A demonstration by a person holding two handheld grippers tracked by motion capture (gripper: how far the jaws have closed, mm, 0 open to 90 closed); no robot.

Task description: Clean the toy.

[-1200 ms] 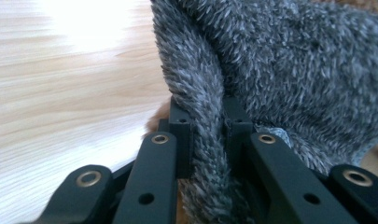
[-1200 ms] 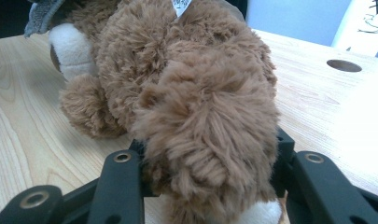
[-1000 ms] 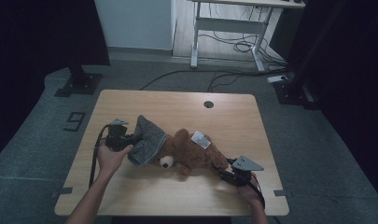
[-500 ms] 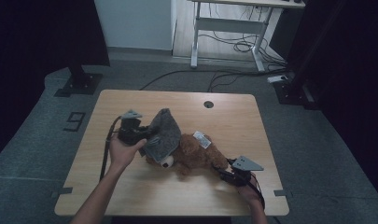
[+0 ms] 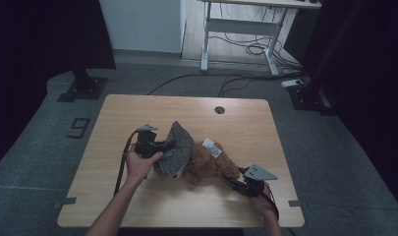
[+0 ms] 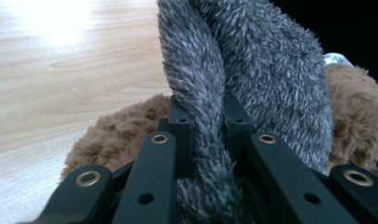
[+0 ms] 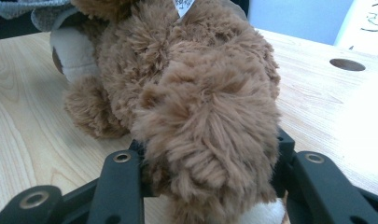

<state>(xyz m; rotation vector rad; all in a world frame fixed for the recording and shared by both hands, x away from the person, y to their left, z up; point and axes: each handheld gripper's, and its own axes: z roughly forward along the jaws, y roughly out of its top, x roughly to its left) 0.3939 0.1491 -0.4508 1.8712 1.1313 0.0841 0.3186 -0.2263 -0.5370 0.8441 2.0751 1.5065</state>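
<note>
The brown plush toy (image 5: pixel 211 164) lies lengthwise along the table's (image 5: pixel 137 110) near edge — head (under the grey fleece cloth (image 5: pixel 177 147)) leftward. The left gripper (image 6: pixel 206 126) pinches the cloth; the right gripper (image 7: pixel 210 154) clamps a leg — its white sole shows in the right gripper view.

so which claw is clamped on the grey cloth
The left claw: its jaws pinch a fold of the grey cloth. The right claw grips the brown plush toy instead.

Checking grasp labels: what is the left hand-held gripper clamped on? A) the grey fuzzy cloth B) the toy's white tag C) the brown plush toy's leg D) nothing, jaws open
A: in the left gripper view the left hand-held gripper has its jaws closed on a fold of the grey fuzzy cloth, with the brown plush toy behind it.
</note>
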